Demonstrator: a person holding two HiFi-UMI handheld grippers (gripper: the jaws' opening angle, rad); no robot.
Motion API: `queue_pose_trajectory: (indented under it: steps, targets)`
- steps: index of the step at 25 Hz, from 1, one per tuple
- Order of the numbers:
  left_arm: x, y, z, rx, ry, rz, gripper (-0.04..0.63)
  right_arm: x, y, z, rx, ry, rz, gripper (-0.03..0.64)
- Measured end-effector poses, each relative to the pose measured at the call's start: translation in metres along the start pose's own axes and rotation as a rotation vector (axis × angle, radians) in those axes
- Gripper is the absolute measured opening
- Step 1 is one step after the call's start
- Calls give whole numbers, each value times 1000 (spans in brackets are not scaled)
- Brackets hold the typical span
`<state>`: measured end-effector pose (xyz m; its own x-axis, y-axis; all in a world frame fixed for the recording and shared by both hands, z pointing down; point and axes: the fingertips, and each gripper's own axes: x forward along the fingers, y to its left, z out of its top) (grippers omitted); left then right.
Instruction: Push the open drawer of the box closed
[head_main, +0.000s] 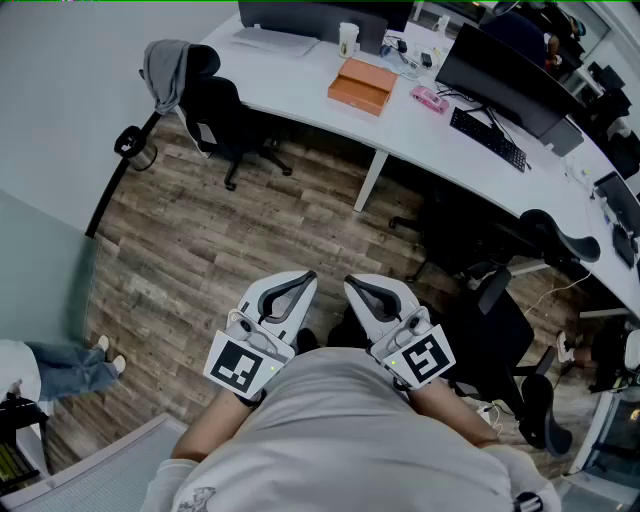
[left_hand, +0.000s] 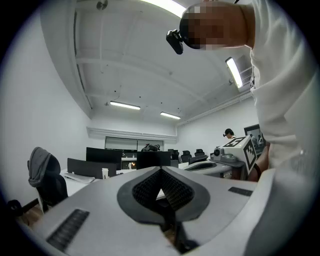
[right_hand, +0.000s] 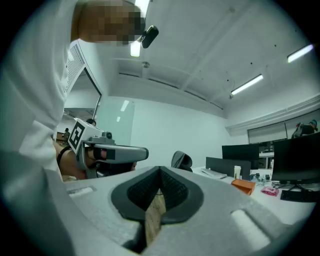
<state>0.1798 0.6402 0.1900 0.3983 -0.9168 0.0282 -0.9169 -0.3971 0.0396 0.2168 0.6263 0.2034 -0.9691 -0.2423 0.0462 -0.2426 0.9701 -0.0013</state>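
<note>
Pale moulded left gripper (head_main: 306, 278) and right gripper (head_main: 352, 284), ribbed jaws together; wood-plank floor (head_main: 200, 250) below.

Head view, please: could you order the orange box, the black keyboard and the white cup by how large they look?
1. orange box, which covers the most area.
2. black keyboard, which is longer but much thinner.
3. white cup, clearly the smallest.
All three lie similarly far from the camera, so nearness hardly skews the order.
</note>
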Motion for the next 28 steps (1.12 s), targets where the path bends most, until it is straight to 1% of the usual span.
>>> queue_pose_trajectory:
  steps: [5,11,18,23,27,28]
  targets:
    - [17,5,-2,-9,3,5,-2,2,-17,-3,3,4,6,2]
    - [54,16,-6,-16,17,22,-2,4,-55,-5,5,2,15,2]
    - [123,33,-7,-7,31,46,-2,1,-132,3,-8,-19,22,2]
    - [164,44,-9,-5,24,98,-2,-8,-182,-3,-17,-6,49,2]
    - [197,44,-5,13,4,111,-2,-12,-215,-7,-15,-4,65,2]
    - [202,44,-6,16,10,112,-2,-12,-221,-8,-13,-5,67,2]
